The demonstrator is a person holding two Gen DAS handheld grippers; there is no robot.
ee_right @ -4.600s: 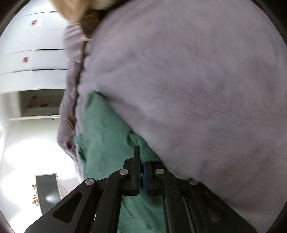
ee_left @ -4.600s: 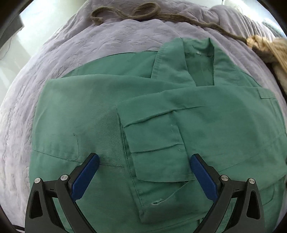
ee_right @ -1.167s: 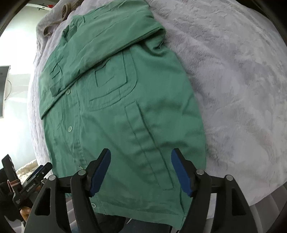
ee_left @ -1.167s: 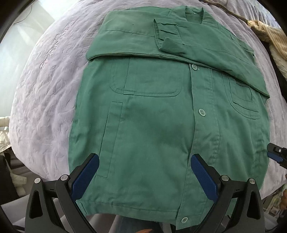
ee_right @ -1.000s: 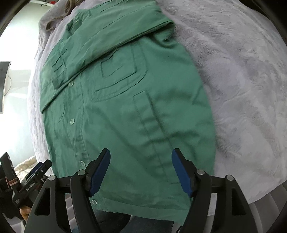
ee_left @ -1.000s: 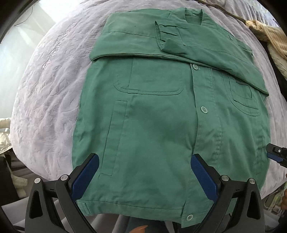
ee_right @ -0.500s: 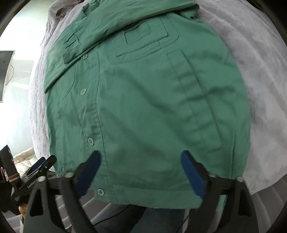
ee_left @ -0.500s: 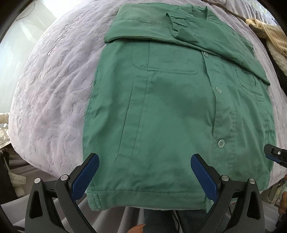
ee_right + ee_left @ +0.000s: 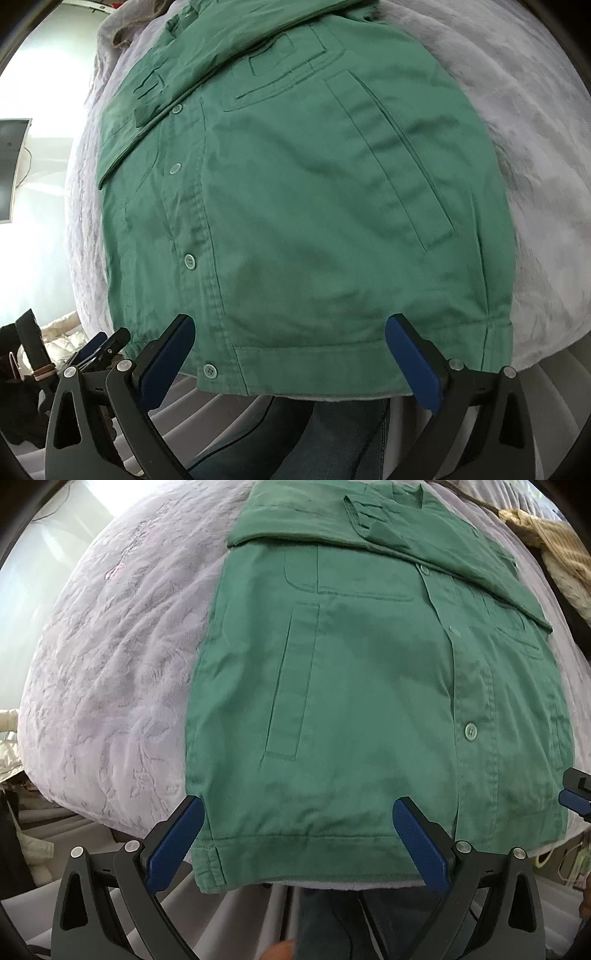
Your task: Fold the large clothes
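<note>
A green button-front jacket lies flat on a lilac bed cover, both sleeves folded across the chest at the far end. Its hem hangs at the near bed edge. My left gripper is open and empty, jaws astride the hem's left part. My right gripper is open and empty, just above the hem's right part. The jacket also fills the right wrist view. The right gripper's tip shows at the left view's right edge.
A tan knitted garment lies at the bed's far right. The bed cover's near edge drops to a pale ribbed bed side. A dark monitor stands at the left. The person's jeans are below the hem.
Both grippers have pulled back from the jacket's chest toward its hem and come lower over it. The right gripper, shut on the fabric 4.6 s ago, is now open.
</note>
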